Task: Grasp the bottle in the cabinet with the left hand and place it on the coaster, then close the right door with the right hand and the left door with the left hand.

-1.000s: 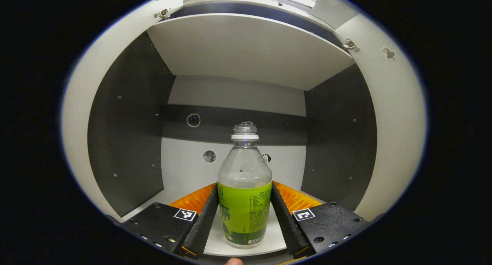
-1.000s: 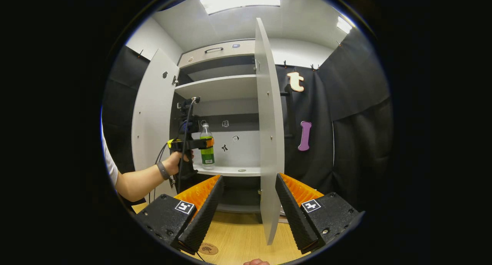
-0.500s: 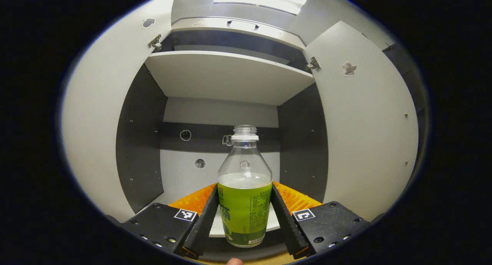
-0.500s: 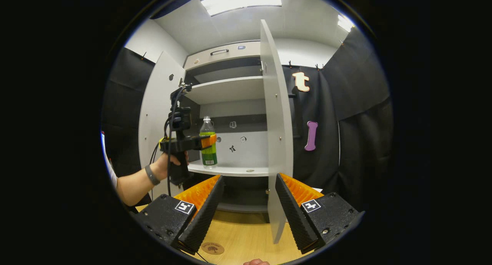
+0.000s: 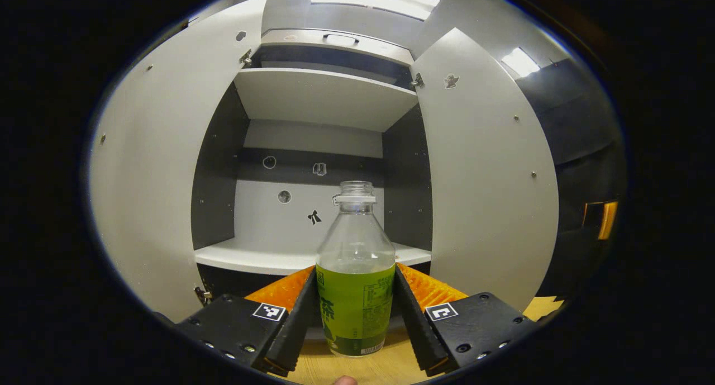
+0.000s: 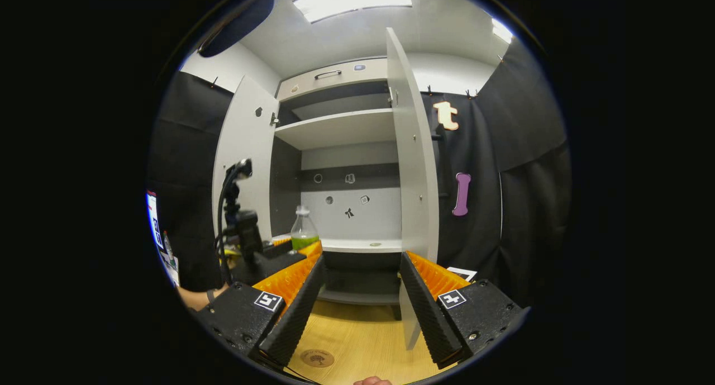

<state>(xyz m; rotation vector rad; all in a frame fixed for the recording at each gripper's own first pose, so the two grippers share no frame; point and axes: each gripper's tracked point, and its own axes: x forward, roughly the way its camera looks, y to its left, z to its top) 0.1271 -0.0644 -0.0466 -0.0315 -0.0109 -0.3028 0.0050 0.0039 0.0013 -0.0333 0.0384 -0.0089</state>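
We held the green-labelled bottle [image 5: 356, 273] pinched in the left gripper [image 5: 355, 318], low in the frame centre, before the open cabinet [image 5: 321, 97]. Our right gripper [image 6: 360, 307] stayed spread above the coaster [image 6: 317, 357].

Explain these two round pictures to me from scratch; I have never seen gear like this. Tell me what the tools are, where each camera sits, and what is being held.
A person holds a two-finger gripper in each hand, with a camera riding on each gripper.

The left gripper view looks along the left gripper, whose fingers press both sides of a bottle with a green label and no cap.

The right gripper view looks along the right gripper, open and empty. It also shows the left gripper farther off, carrying the bottle in front of the cabinet.

Both cabinet doors, left door and right door, stand open. A round coaster lies on the wooden table.
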